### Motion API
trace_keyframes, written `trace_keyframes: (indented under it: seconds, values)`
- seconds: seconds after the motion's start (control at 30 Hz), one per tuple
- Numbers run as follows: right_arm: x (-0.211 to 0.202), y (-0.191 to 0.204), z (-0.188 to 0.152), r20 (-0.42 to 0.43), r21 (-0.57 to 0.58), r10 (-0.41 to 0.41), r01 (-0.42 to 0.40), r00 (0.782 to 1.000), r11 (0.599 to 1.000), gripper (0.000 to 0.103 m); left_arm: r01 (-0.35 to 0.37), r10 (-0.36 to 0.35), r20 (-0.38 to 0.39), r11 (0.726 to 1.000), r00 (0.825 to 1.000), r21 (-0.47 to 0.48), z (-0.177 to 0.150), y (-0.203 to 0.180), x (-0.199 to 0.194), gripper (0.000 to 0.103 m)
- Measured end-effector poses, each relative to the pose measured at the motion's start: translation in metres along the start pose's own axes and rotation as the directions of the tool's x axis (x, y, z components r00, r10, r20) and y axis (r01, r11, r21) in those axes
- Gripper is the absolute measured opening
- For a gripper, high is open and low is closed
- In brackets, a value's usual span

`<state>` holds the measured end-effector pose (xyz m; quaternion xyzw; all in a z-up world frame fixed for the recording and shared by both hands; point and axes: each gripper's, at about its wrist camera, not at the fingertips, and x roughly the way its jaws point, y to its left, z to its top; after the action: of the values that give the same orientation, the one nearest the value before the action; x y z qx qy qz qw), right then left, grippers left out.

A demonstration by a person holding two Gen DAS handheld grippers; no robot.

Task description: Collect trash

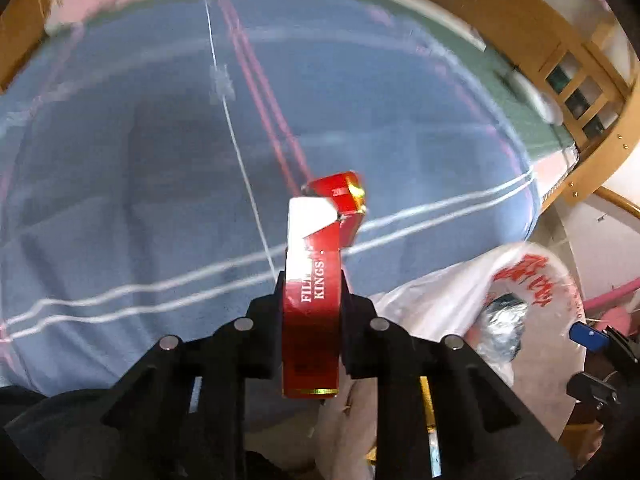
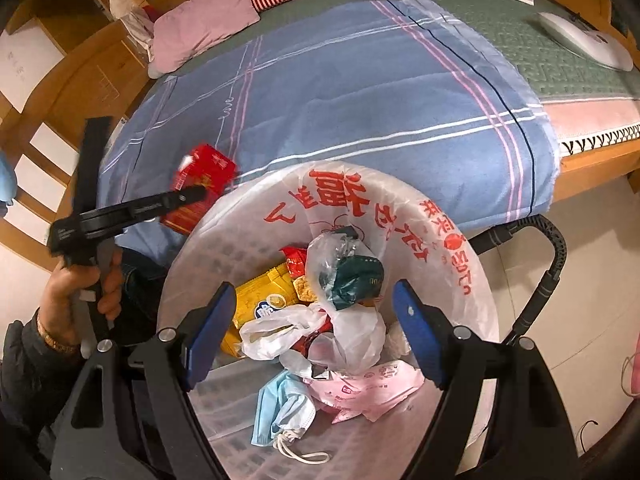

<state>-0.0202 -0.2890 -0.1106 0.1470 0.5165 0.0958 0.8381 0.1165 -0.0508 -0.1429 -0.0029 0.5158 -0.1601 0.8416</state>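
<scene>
A red and white cigarette pack [image 1: 312,300] with its lid flipped open sits between the black fingers of my left gripper [image 1: 313,292], which is shut on it above the blue blanket. The right wrist view shows the same pack [image 2: 204,176] held by the left gripper [image 2: 192,194] just left of the bin's rim. A white bin bag with red print [image 2: 400,208] lines a bin holding a yellow snack packet [image 2: 264,296], a blue face mask [image 2: 280,408], pink wrappers [image 2: 372,396] and crumpled plastic bags [image 2: 348,268]. My right gripper [image 2: 316,312] stands open over the bin, with nothing between its blue pads [image 2: 212,320].
A bed with a blue checked blanket [image 2: 360,92] lies behind the bin, with a pink pillow [image 2: 204,28] and a white oval object [image 2: 580,40] on it. Wooden bed rails [image 1: 580,80] run along the far side. A black flexible hose [image 2: 552,256] curves right of the bin. A hand [image 2: 76,292] grips the left tool.
</scene>
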Motion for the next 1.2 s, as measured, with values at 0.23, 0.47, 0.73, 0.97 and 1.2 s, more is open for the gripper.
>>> trace_keyframes:
  seconds: [0.23, 0.47, 0.73, 0.97, 1.2]
  values:
    - [-0.027, 0.004, 0.006, 0.061, -0.026, -0.013, 0.015, 0.998, 1.000, 0.079, 0.028, -0.056, 0.205, 0.990, 0.977, 0.138, -0.014, -0.048, -0.116, 0.023]
    - [-0.071, 0.012, 0.015, 0.174, -0.048, -0.014, 0.023, 0.985, 0.999, 0.079, 0.109, -0.161, 0.145, 0.943, 0.976, 0.315, -0.047, -0.097, -0.155, 0.024]
    - [-0.097, 0.024, 0.021, 0.212, -0.015, -0.110, 0.116, 0.971, 0.993, 0.083, 0.070, -0.128, 0.173, 0.949, 0.977, 0.307, -0.055, -0.102, -0.163, 0.081]
    - [-0.138, 0.088, 0.016, 0.344, -0.107, -0.239, 0.290, 0.908, 0.951, 0.100, -0.135, 0.096, 0.293, 0.984, 0.951, 0.118, -0.052, -0.073, -0.202, 0.099]
    - [-0.148, 0.118, 0.011, 0.417, -0.180, -0.208, 0.305, 0.885, 0.935, 0.100, -0.206, 0.191, 0.351, 0.978, 0.916, 0.005, -0.049, -0.057, -0.239, 0.100]
